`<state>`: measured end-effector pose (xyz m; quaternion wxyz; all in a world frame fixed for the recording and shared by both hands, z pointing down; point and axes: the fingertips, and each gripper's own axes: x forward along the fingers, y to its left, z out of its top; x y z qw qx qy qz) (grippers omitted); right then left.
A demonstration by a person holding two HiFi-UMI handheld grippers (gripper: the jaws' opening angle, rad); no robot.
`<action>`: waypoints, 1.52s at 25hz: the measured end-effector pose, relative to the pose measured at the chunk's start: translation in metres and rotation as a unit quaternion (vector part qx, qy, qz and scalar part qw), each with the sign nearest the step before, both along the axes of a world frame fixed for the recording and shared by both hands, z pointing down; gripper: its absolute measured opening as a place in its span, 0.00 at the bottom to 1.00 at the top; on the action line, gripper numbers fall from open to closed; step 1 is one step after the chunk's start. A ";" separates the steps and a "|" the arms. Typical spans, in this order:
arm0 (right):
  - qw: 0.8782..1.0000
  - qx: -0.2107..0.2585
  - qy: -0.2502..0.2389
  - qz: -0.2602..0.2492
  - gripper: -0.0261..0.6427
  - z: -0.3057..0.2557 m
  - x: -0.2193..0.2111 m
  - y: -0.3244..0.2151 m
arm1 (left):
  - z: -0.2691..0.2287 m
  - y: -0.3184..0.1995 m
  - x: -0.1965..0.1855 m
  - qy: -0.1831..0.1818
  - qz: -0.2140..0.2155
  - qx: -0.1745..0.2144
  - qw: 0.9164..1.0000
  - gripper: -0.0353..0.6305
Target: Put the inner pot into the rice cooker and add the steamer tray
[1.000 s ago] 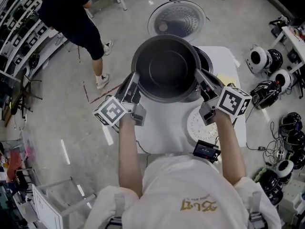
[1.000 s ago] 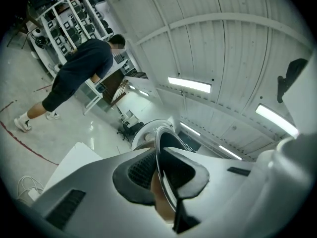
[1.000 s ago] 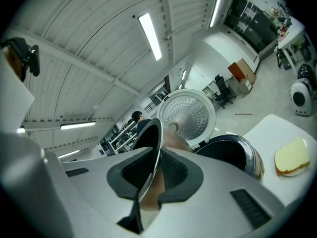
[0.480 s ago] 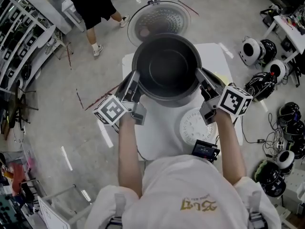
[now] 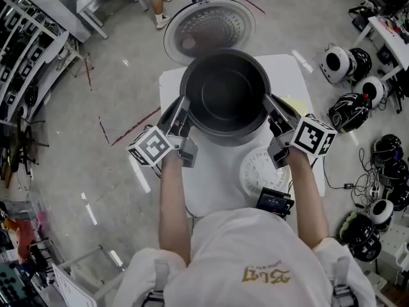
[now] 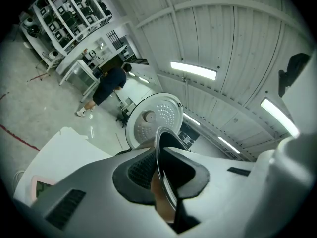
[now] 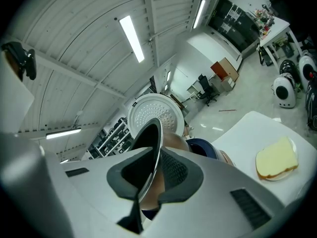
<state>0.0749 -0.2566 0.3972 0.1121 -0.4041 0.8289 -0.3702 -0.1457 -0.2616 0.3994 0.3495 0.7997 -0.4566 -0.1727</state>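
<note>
inner pot [image 5: 225, 94] hangs upright, mouth up, rim level; left gripper [image 5: 183, 107] clamps its rim on one side, right gripper [image 5: 268, 104] clamps the opposite side

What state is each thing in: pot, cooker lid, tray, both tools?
inner pot: empty, held by its rim over the rice cooker.
rice cooker lid: open.
steamer tray: lying flat on the table.
left tool: shut on the pot's rim.
right tool: shut on the pot's rim.

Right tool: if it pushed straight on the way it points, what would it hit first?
The dark round metal inner pot: the right tool is clamped on its rim.
</note>
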 end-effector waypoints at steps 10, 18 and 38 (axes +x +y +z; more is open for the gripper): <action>0.999 -0.030 0.016 0.005 0.12 0.029 0.001 -0.016 | 0.035 -0.018 0.002 -0.037 0.012 -0.036 0.999 0.15; 0.998 -0.051 0.037 0.006 0.13 0.054 0.009 -0.023 | 0.060 -0.026 0.013 -0.104 0.024 -0.058 0.993 0.17; 0.982 -0.030 0.186 -0.027 0.20 0.084 0.004 -0.029 | 0.091 -0.035 0.013 -0.182 0.014 -0.088 0.979 0.20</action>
